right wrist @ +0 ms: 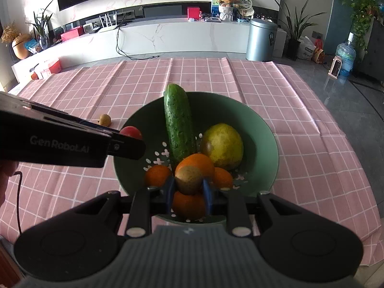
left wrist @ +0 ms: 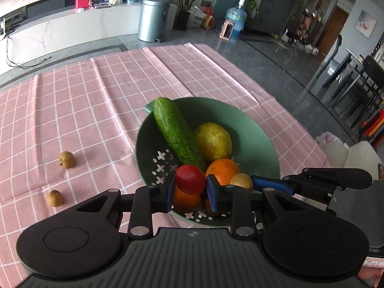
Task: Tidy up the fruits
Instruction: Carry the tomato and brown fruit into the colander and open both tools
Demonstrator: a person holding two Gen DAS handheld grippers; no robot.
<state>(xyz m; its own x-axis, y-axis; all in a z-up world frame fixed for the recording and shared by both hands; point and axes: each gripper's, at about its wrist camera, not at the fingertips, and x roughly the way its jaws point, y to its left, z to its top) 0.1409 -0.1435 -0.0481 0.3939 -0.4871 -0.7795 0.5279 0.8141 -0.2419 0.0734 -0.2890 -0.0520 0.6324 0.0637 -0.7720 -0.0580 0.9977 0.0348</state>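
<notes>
Left wrist: jaws pinching tomato, right's pinching kiwi, inside bowl rim.

Left gripper: matte black body; blue pads are fitted on the fingertips.
Right gripper: the same black build is seen, with blue pads.
Linkage: flat black bars are pinned with silver screws.
Housings: two rounded black lobes, each marked with a raised disc.
Centre plate: grey, ribbed, a small cross mark is stamped on it.
Marking: "GenRobot.AI" is printed in grey on the left gripper's side.
Cable: a thin black one is seen at the left edge.
</notes>
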